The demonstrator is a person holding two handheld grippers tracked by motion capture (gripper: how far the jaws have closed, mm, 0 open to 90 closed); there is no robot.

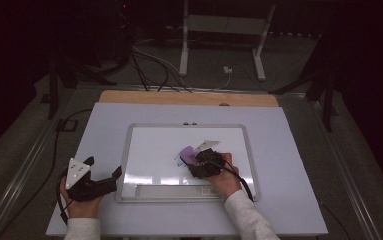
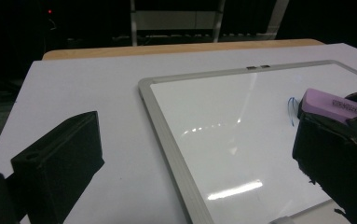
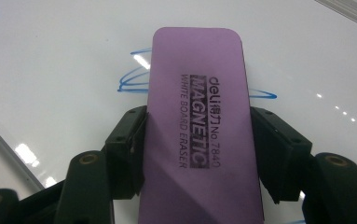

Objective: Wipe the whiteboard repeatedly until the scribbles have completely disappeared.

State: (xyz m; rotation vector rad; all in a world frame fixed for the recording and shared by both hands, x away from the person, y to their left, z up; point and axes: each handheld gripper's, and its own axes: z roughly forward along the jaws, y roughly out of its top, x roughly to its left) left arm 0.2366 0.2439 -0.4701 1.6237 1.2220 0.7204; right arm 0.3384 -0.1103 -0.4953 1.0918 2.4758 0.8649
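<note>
A white whiteboard (image 1: 159, 150) with a silver frame lies on the pale table top. A purple magnetic eraser (image 1: 188, 152) rests flat on the board near its middle, and my right gripper (image 1: 201, 160) is shut on it. In the right gripper view the jaws press both long sides of the eraser (image 3: 199, 93), which covers part of a blue scribble (image 3: 132, 79). My left gripper (image 1: 104, 167) stands open beside the board's lower left corner, holding nothing. In the left gripper view the board's frame (image 2: 167, 140) runs between the wide-apart jaws, with the eraser (image 2: 334, 105) beyond.
A pen tray (image 1: 174, 191) runs along the board's near edge. A wooden strip (image 1: 189, 97) borders the table's far side. Cables (image 1: 149, 65) and a white stand's legs (image 1: 184, 50) are on the floor behind. Bare table top (image 1: 289, 165) lies right of the board.
</note>
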